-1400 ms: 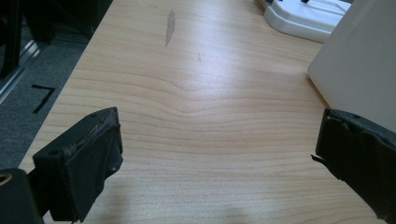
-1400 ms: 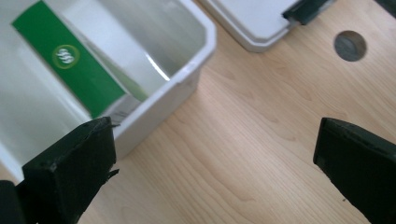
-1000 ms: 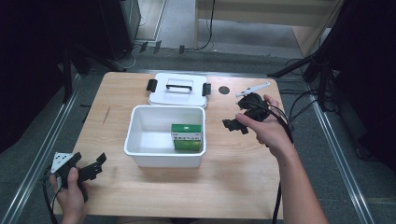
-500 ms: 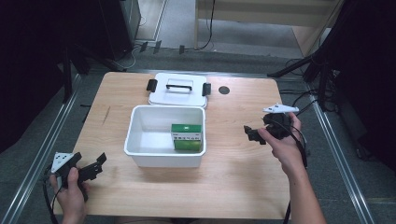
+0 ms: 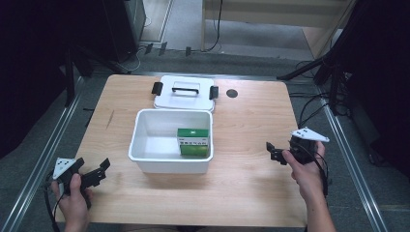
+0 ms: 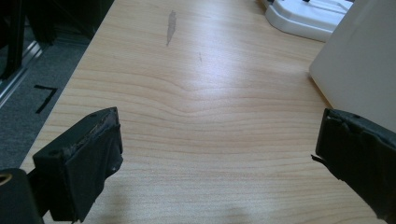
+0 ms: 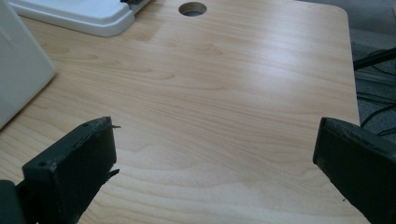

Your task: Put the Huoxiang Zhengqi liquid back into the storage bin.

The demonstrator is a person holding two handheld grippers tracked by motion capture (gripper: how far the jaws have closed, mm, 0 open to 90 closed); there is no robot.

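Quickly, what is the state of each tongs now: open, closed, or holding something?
Left tongs: open, holding nothing, above the table.
Right tongs: open, holding nothing.

Lab-style recording bay: wooden table (image 5: 251,116) inside metal rail frame (image 5: 41,159), floor cables (image 5: 309,108), dark surroundings.

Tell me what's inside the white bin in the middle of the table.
The white bin holds one green box, standing against its right wall. The rest of the floor looks bare, though the near wall hides the front strip of it.
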